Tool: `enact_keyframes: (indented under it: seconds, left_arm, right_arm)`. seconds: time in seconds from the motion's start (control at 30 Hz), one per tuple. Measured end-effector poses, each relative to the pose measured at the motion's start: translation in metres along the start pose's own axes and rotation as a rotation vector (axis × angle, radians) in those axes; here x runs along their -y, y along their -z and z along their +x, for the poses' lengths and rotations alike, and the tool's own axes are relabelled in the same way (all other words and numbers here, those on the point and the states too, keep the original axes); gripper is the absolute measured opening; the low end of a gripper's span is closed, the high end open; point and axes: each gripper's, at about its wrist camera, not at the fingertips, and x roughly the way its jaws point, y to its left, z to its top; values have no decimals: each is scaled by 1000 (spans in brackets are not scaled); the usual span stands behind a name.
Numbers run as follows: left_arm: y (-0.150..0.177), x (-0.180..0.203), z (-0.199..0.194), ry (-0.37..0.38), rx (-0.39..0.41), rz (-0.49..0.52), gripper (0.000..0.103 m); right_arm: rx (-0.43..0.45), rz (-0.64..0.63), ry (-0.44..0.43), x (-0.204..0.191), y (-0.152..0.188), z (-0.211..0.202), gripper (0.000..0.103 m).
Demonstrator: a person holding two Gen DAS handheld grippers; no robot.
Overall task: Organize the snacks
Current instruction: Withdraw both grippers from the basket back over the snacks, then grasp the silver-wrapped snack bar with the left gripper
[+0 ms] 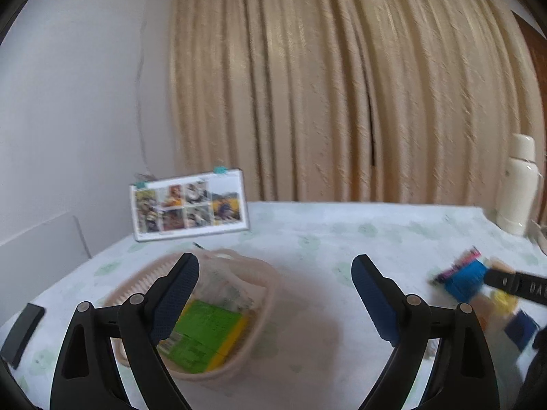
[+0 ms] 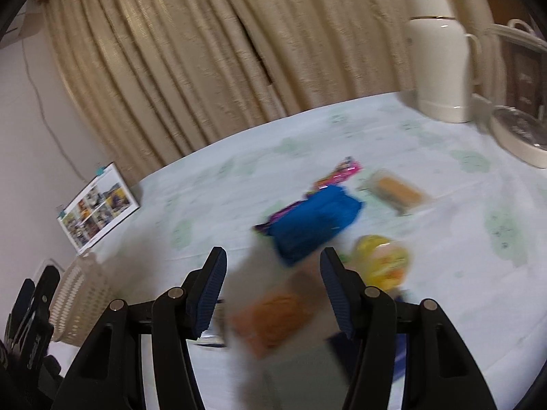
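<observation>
Our left gripper is spread wide and empty just right of the pink basket, where only this view shows a green packet. Our right gripper, fingers also apart, hangs over a blurred orange snack; only its view shows the blue packet, yellow packet and far cream flask clearly.

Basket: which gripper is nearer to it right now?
Left. The left gripper hangs open just above the basket, one finger over its rim. The right gripper is open over the loose snacks, with the basket off to its left.
</observation>
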Motion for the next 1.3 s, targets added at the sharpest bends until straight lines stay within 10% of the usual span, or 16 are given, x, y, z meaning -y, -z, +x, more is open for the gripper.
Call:
enact_keyframes:
  seconds: [0.63,1.3]
  left_arm:
    - [31,95,36,447,-357,139,91]
    - [47,110,82,511,-591,69,52]
  right_arm:
    - [-23,62,103,60,-1,-8,56]
    - [-65,80,88,63,0,-1,57]
